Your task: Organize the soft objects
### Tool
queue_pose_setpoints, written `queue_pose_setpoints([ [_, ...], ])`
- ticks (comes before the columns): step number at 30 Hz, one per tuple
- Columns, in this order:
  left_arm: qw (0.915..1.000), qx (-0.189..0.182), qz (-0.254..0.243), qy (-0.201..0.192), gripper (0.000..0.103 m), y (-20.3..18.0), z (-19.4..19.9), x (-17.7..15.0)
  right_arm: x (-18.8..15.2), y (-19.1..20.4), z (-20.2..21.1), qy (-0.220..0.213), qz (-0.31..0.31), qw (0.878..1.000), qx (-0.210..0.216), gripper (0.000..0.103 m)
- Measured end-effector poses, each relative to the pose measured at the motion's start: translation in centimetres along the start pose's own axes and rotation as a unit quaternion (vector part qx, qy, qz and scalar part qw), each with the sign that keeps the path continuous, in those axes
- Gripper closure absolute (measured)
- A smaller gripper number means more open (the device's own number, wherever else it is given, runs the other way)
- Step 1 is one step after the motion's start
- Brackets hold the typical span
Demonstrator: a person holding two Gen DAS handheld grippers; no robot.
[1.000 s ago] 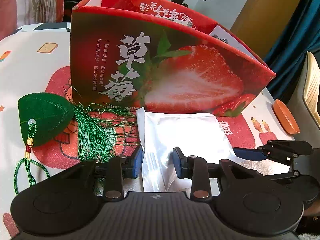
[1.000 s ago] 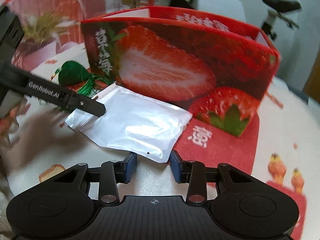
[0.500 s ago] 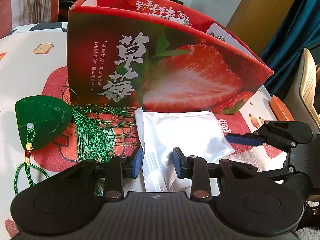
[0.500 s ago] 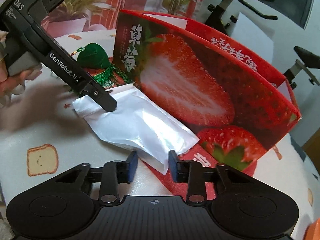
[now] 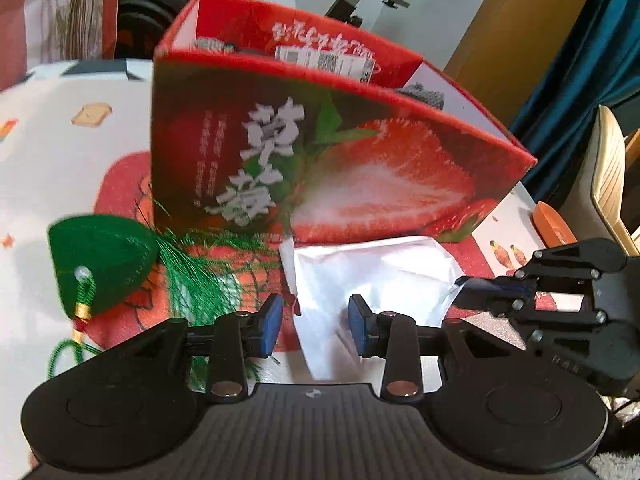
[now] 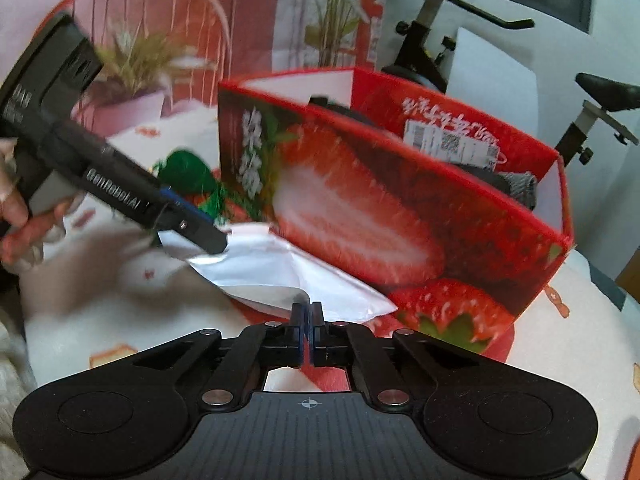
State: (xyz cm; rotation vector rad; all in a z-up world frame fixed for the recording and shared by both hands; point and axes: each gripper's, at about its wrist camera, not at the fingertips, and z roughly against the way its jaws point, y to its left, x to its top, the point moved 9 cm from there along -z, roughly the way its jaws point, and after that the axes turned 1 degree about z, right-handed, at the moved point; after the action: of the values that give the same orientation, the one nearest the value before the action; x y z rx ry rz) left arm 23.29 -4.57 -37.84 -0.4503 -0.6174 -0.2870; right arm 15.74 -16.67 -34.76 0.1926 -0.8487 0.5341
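On the desk (image 5: 48, 128), the pouch (image 5: 372, 272) lies just before the box (image 5: 320, 160). The tasselled sachet (image 5: 100, 256) lies left of the pouch, near the box's left corner.

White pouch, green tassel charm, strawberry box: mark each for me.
white pouch (image 5: 372, 276): left wrist view, crumpled middle.
green tassel charm (image 5: 100, 256): left wrist view, green felt body.
strawberry box (image 6: 360, 216): right wrist view, front wall.
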Motion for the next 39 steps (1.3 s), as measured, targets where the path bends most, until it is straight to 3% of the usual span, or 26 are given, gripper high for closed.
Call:
queue_pose_setpoints([
  [4, 0.9996, 0.002, -0.014, -0.025, 0.048, 0.1, 1.9, 0.8, 1.5, -1.4, 0.8, -0.021, -0.052, 0.998, 0.012, 0.102],
  [9, 0.9963, -0.007, -0.044, -0.073, 0.041, -0.4, 4.8, 2.0, 2.7, -3.6, 0.8, -0.027, -0.125, 0.991, 0.030, 0.102],
  [17, 0.9931, -0.007, -0.073, -0.091, 0.039, -0.9, 5.5, 2.6, 2.8, -7.0, 0.2, -0.025, -0.235, 0.971, 0.044, 0.102],
  [22, 0.9902, 0.002, -0.115, -0.078, 0.039, -1.2, 3.4, 2.4, 2.1, -8.3, -0.4, -0.019, -0.287, 0.957, 0.048, 0.102],
  [32, 0.9867, -0.002, -0.151, -0.061, 0.040, -2.9, -1.4, 2.9, 1.8, -9.0, -1.1, -0.016, -0.307, 0.950, 0.047, 0.102],
  [38, 0.9892, 0.000, -0.134, -0.061, 0.051, -3.0, -2.3, 2.5, 1.7, -9.1, -1.2, -0.015, -0.311, 0.949, 0.050, 0.101],
  [39, 0.9894, 0.000, -0.132, -0.062, 0.057, -3.1, -2.4, 2.5, 1.6, -9.2, -1.2, -0.015, -0.313, 0.948, 0.051, 0.101],
])
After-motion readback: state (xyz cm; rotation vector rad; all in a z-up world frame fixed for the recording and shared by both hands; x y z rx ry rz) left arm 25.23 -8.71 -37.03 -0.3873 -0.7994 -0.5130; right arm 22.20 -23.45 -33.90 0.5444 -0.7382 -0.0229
